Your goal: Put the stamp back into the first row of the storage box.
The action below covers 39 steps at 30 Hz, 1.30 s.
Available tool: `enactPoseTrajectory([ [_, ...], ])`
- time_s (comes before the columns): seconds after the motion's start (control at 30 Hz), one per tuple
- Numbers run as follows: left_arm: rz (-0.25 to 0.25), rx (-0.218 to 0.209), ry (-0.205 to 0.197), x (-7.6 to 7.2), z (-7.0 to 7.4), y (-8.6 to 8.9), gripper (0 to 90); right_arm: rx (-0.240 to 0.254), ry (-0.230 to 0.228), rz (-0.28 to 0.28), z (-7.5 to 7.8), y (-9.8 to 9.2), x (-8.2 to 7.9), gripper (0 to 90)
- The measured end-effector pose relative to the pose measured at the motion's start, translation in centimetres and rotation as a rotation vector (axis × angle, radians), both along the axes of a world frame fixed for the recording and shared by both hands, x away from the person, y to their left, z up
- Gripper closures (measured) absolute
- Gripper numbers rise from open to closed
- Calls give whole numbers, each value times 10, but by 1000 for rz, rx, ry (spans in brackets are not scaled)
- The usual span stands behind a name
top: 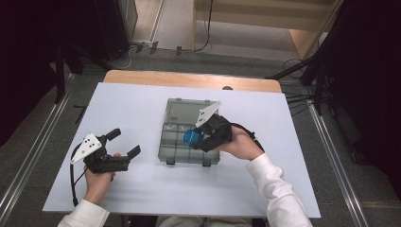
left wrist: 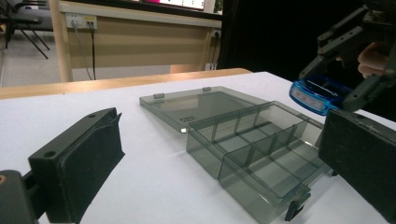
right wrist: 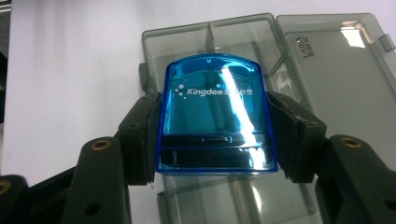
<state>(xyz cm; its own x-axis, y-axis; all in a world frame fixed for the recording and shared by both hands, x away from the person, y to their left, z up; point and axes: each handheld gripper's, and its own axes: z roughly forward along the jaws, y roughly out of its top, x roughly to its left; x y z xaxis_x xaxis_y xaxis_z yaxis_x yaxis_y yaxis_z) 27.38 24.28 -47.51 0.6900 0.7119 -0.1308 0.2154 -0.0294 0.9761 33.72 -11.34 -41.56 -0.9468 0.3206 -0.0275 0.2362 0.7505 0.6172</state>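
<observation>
On a white surface over a wooden desk in a dim, grey-floored room, our right tool clamps a blue case marked "Kingdee" above the open grey organizer box, while our left tool rests wide.

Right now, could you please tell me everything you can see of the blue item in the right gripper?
The blue item is a small box of clear blue plastic, rounded at its far end, with white "Kingdee" lettering on top and a dark inner part showing near its base. The right gripper clamps its two sides between black pads. It hangs above the open grey compartment box, not touching it, with room light glinting off its top.
</observation>
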Motion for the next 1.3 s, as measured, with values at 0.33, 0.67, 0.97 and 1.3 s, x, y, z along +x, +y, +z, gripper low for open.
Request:
enactPoseTrajectory([
  [0.33, -3, 8, 0, 0, 0, -1, 0, -22, 31, -9, 2, 7, 21, 418],
  [0.67, -8, 9, 4, 0, -1, -2, 0, -81, 82, -23, -6, 5, 48, 417],
  [0.97, -13, 5, 6, 0, -1, -2, 0, -98, 142, -22, -26, 0, 68, 417],
  [1.3, -23, -1, 9, -1, -1, -1, 0, -97, 139, 7, -39, 10, 72, 320],
])
